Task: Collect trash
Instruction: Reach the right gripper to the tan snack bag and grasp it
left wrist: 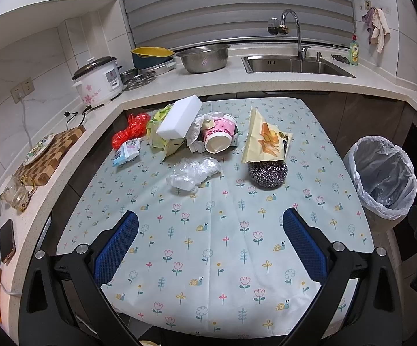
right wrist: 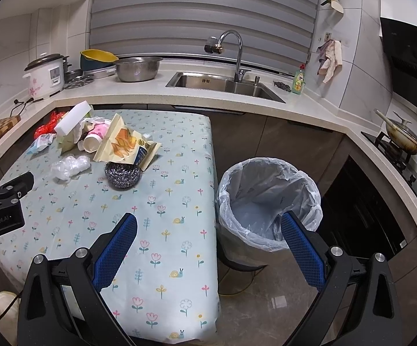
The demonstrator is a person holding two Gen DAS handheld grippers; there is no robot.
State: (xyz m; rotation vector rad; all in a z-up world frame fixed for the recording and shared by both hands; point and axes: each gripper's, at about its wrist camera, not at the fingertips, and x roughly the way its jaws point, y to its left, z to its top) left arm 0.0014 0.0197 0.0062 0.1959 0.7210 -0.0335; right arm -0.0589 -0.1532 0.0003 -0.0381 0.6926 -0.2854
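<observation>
Trash lies at the far end of a flowered tablecloth [left wrist: 208, 248]: a white sponge block [left wrist: 179, 121], a pink paper cup [left wrist: 220, 135], a yellow snack bag [left wrist: 266, 138], a steel scourer [left wrist: 267, 173], clear crumpled plastic [left wrist: 194, 173], a red wrapper [left wrist: 129, 129] and a blue packet [left wrist: 126, 151]. A lined bin [left wrist: 384, 176] stands on the floor to the table's right. My left gripper [left wrist: 210, 219] is open and empty over the near table. My right gripper [right wrist: 208, 222] is open and empty, between the table edge and the bin [right wrist: 269, 201]. The snack bag [right wrist: 125, 144] and scourer [right wrist: 123, 174] also show there.
A counter wraps around behind the table, with a rice cooker [left wrist: 99, 80], a steel bowl [left wrist: 202, 57], a sink [left wrist: 295, 65] and a chequered cutting board [left wrist: 52, 155]. A phone [left wrist: 6, 240] lies at the left. A stove with a pan [right wrist: 401, 138] is at the right.
</observation>
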